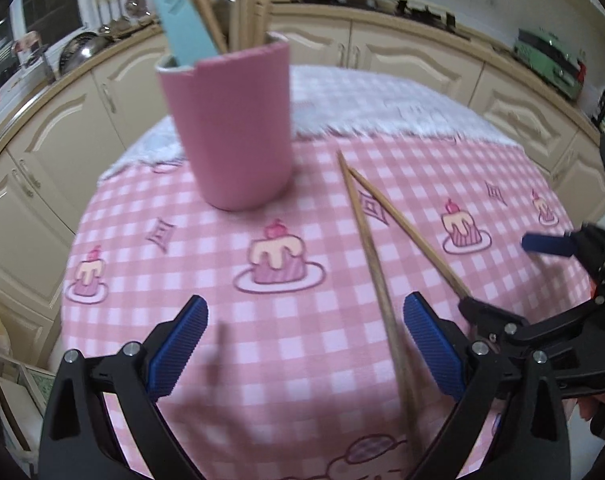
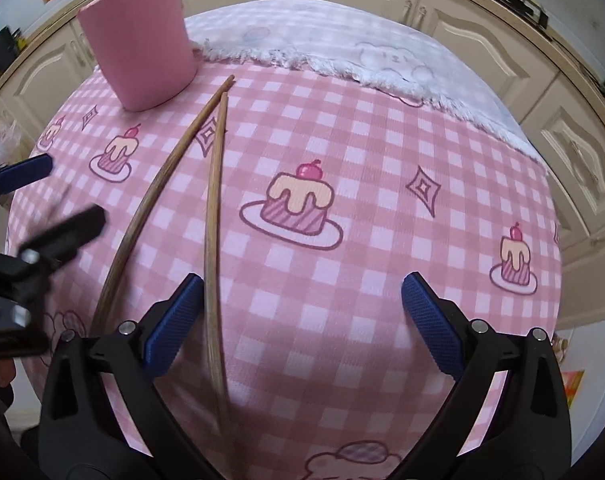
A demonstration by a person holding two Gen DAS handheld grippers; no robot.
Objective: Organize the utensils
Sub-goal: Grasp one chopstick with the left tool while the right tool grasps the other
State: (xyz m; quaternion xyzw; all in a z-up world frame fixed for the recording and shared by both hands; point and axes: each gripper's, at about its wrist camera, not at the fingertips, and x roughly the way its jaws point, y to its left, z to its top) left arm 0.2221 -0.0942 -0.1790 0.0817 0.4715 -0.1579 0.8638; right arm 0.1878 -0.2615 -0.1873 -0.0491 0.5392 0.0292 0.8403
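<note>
Listing what we see, item by item:

Table covering: we record a pink checked cloth [image 1: 302, 360] printed with cakes, and a white fluffy cloth [image 1: 382, 108] lying across the far side of the table.

Surroundings: we note cream cabinets [image 1: 402, 56] curving behind the table, and a metal bowl [image 1: 82, 48] on the counter at left.

Obstructions: we find the pink cup [image 1: 230, 128] standing upright on the checked cloth, near the far tips of the loose chopsticks but apart from them.

Container contents: we count in the cup a teal-handled utensil [image 1: 182, 20] and several wooden sticks [image 1: 246, 0], all leaning out above the rim.

Loose chopsticks: we log two wooden chopsticks [image 2: 210, 208] flat on the cloth, tips almost meeting near the cup and spreading apart toward us.

Left gripper [image 1: 302, 344]: we see its blue fingers [image 1: 178, 352] spread wide, holding nothing; one chopstick runs between them, close to the right-hand finger.

Right gripper [image 2: 302, 324]: we see its fingers [image 2: 174, 324] spread wide as well, holding nothing; one chopstick passes just beside its left-hand finger, the other lies outside the jaws.

Gripper positions: we place both low over the near side of the table, side by side.
</note>
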